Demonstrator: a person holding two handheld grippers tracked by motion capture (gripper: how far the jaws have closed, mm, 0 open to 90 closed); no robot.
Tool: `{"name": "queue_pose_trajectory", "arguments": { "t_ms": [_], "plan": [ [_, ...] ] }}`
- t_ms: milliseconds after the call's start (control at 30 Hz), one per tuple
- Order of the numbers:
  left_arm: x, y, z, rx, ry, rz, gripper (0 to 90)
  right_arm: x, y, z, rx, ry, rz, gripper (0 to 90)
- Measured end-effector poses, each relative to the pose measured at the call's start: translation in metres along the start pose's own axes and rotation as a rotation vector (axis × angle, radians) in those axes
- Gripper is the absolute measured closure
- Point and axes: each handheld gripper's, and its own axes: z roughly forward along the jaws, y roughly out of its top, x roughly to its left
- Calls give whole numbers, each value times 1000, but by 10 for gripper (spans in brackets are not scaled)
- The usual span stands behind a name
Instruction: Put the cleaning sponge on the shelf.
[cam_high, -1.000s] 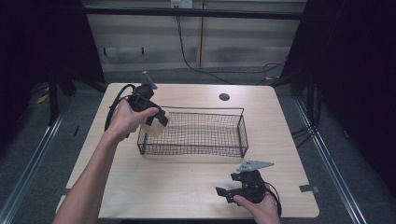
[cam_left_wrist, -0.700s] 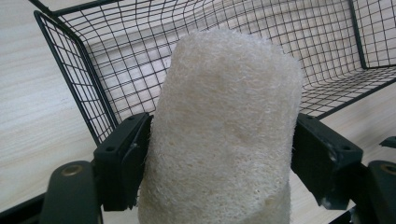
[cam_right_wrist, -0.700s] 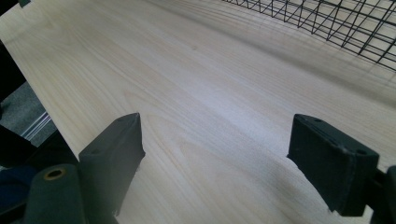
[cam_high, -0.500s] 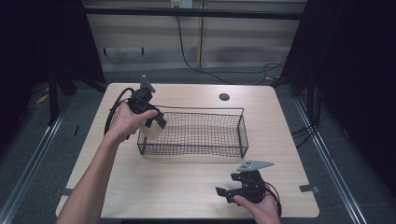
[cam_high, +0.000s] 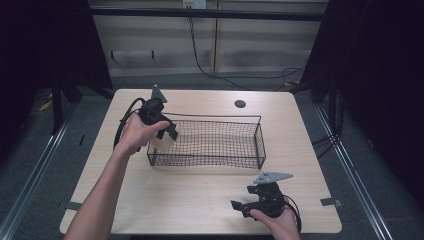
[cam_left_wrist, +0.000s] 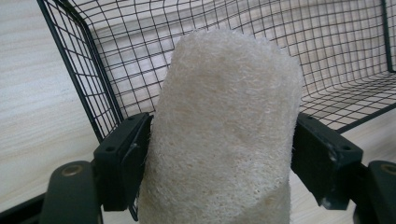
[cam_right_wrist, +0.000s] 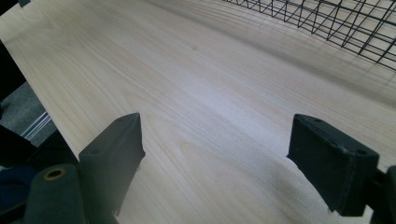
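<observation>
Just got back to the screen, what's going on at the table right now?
The left gripper is clamped on a pale loofah sponge and holds it at the left end of the black wire basket, just inside its rim. The sponge has not been let go. The right gripper sits near the table's front edge with its jaws open and nothing between them.

The wire basket stands mid-table, its top open to entry from above; its mesh walls block any sideways way in. At the basket's left end the left gripper with its sponge fills the corner. The table in front of the basket lies bare up to the right gripper.
</observation>
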Motion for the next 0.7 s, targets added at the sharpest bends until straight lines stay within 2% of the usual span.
{"name": "queue_pose_trajectory", "arguments": {
  "t_ms": [400, 700],
  "plan": [
    [2, 0, 12, 10, 19, -28, 250, 0, 0, 0, 2, 1, 0, 174],
    [0, -1, 15, 16, 53, -14, 249, 0, 0, 1, 4, 2, 1, 175]
  ]
}}
